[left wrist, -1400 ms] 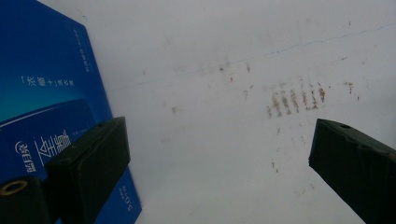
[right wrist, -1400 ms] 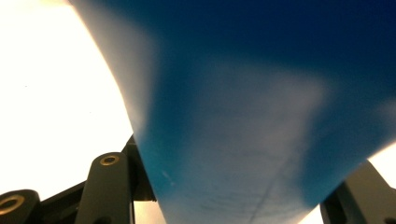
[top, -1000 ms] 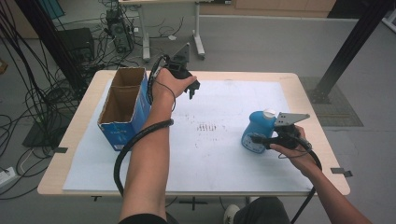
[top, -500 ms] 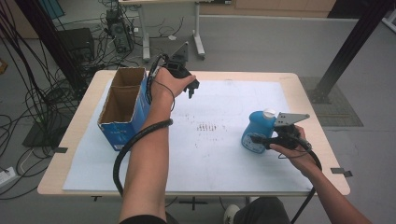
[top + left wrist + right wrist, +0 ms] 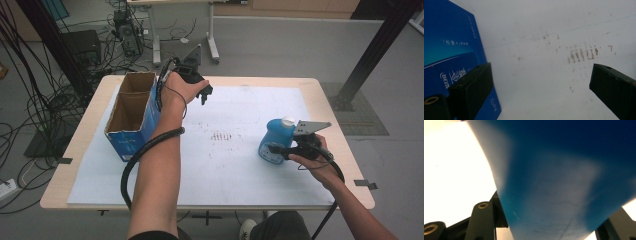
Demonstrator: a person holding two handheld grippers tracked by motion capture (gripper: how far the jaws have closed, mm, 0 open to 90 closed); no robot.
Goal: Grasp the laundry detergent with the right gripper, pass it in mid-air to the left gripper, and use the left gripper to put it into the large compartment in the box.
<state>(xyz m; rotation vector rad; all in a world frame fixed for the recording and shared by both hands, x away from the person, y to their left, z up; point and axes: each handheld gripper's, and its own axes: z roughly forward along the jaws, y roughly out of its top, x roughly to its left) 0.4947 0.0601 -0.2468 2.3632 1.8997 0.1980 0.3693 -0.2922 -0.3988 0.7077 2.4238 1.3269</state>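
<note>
Right gripper [image 5: 276, 149]: clamped on blue bottle [image 5: 274, 141], near right, upright for carrying.
Left gripper [image 5: 205, 93]: jaws wide, empty, beside open box [image 5: 131, 116], likely steadying.

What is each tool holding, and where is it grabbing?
The right tool grips the blue bottle low on its body. The left tool is open beside the blue box, holding nothing.
</note>
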